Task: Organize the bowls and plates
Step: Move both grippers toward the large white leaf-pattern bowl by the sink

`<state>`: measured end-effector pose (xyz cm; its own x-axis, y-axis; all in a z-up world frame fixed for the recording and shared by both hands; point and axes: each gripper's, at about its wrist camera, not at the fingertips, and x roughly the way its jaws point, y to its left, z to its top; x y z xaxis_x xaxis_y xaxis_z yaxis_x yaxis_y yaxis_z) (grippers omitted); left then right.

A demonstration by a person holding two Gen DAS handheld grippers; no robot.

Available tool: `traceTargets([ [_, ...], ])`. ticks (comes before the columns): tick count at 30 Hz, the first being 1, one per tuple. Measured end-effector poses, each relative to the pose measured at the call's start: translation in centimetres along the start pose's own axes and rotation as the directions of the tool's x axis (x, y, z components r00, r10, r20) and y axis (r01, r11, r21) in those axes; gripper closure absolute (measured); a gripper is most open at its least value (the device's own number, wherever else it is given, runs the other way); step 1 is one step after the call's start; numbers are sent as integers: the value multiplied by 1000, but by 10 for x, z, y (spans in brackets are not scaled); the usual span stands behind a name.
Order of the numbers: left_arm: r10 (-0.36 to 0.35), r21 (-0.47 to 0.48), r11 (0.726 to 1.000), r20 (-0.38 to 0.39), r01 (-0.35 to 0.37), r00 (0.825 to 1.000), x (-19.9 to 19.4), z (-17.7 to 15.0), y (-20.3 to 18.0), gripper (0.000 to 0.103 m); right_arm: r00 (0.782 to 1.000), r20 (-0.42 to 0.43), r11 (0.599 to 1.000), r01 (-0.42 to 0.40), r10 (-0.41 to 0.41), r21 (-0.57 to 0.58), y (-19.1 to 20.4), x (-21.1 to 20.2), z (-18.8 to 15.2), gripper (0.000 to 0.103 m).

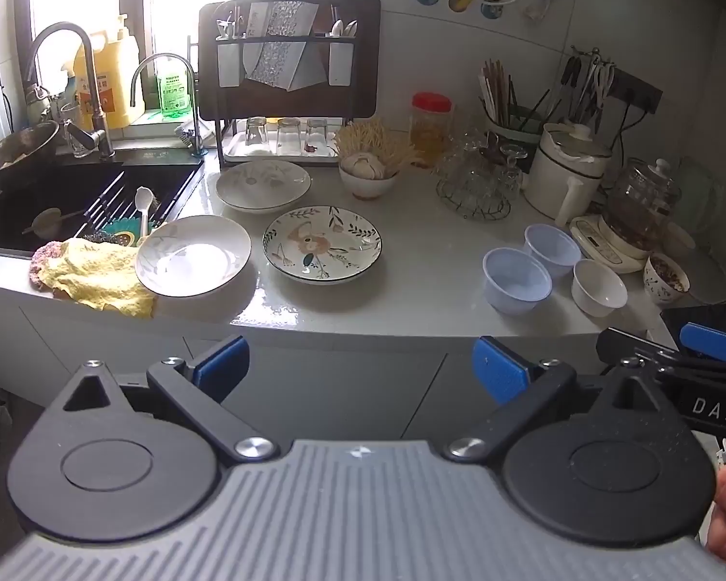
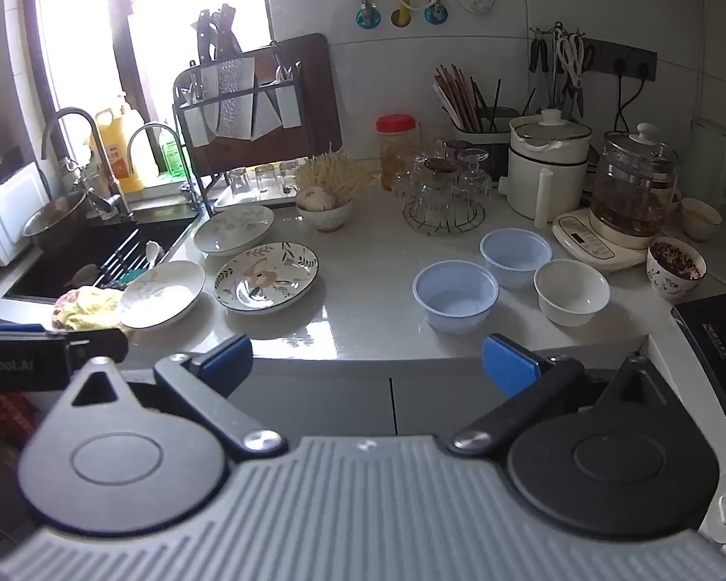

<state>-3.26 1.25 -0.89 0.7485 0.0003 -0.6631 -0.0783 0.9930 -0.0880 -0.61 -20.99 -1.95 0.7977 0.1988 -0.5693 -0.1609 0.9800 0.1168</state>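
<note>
White and pale, three plates sit on the left half of the grey countertop (image 2: pixel 363 310): a floral plate (image 1: pixel 322 243) with a dark rim lies in the middle, a white plate (image 1: pixel 193 255) lies just left of it at the near edge with its left rim over a yellow cloth (image 1: pixel 97 276), and a faintly patterned plate (image 1: pixel 263 186) lies farther back, near the sink's corner. Well apart to the right stand three bowls close together: a near blue bowl (image 2: pixel 456 294), a far blue bowl (image 2: pixel 516 251) behind it, and a white bowl (image 2: pixel 571 291) to the right of both. Farther right a patterned cup (image 2: pixel 675 266) holds something dark. Behind the plates a small bowl (image 1: pixel 367 179) holds a pale bulb, and a wire rack of glassware (image 2: pixel 443 193) stands behind the bowls. A black sink (image 1: pixel 72 203) lies far left. Both the left gripper (image 1: pixel 361 368) and the right gripper (image 2: pixel 368 363) hover in front of the counter's near edge, jaws spread wide and holding nothing
</note>
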Motion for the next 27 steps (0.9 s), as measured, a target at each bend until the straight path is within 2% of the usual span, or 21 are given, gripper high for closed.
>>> traceTargets([
  [8, 5, 6, 1000, -2, -5, 1000, 1, 3, -3, 2, 1000, 13, 1000, 1, -1, -5, -3, 0, 2, 0],
  [16, 22, 6, 1000, -18, -22, 1000, -6, 10, -9, 2, 1000, -8, 1000, -18, 18, 9, -8, -3, 10, 0],
  [19, 16, -15, 1000, -45, -16, 999, -8, 20, -7, 2, 999, -29, 999, -31, 32, 8, -10, 0, 18, 0],
  [23, 53, -1, 999, -64, -53, 997, -13, 42, -5, 2, 998, -56, 999, -32, 31, -12, -10, 8, 26, 0],
  [27, 23, -14, 1000, -120, -25, 992, -15, 66, -1, 2, 995, -93, 999, -32, 31, -7, -11, 16, 32, 0],
])
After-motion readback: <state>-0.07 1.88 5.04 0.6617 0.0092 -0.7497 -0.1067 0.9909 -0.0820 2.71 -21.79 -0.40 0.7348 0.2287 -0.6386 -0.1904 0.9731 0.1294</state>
